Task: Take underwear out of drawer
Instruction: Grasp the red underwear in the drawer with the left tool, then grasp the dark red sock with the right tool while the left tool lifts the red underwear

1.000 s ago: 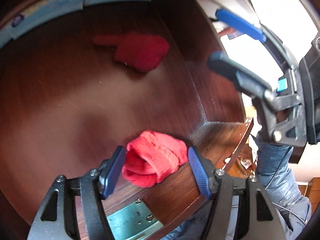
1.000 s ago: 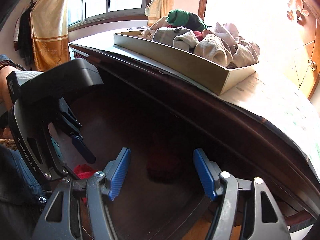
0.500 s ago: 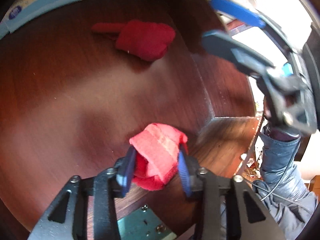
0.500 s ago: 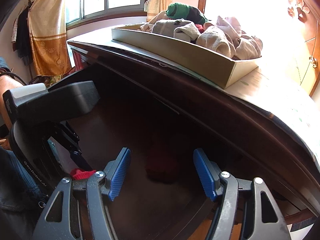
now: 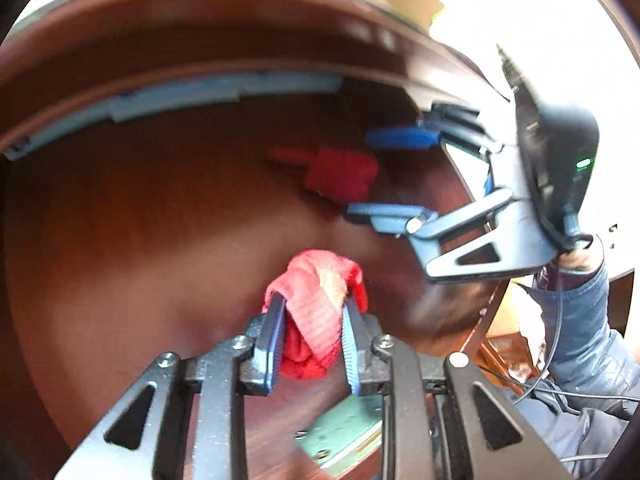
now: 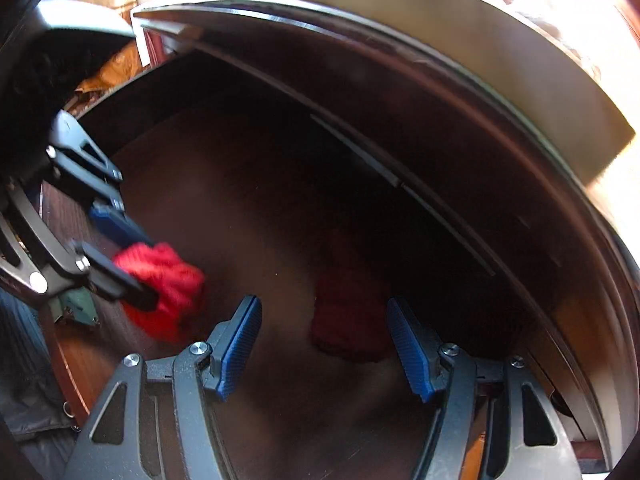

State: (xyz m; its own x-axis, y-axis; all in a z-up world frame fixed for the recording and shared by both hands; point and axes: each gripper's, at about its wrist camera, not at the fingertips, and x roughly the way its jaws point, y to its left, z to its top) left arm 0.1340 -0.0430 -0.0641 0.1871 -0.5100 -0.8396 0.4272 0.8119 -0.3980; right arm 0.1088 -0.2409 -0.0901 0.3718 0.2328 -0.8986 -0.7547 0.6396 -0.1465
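Note:
My left gripper [image 5: 310, 320] is shut on a rolled bright red underwear [image 5: 316, 300] just above the brown drawer floor [image 5: 140, 240]; it also shows at the left of the right wrist view [image 6: 160, 284]. A second, darker red underwear [image 5: 340, 174] lies deeper in the drawer. My right gripper [image 6: 324, 340] is open inside the drawer, and that dark red underwear [image 6: 348, 320] lies on the floor between and just beyond its blue pads [image 6: 238, 340]. In the left wrist view my right gripper [image 5: 384, 176] reaches in from the right, open, beside the dark underwear.
The drawer's back wall carries a pale blue strip [image 5: 180, 94]. The dresser top edge [image 6: 440, 92] overhangs the drawer. A metal lock plate [image 5: 344, 428] sits on the drawer front. The person's blue sleeve [image 5: 584, 332] is at the right.
My left gripper closed on the bright red underwear and raised it a little. My right gripper moved down and deeper into the drawer, and now stands around the dark red underwear.

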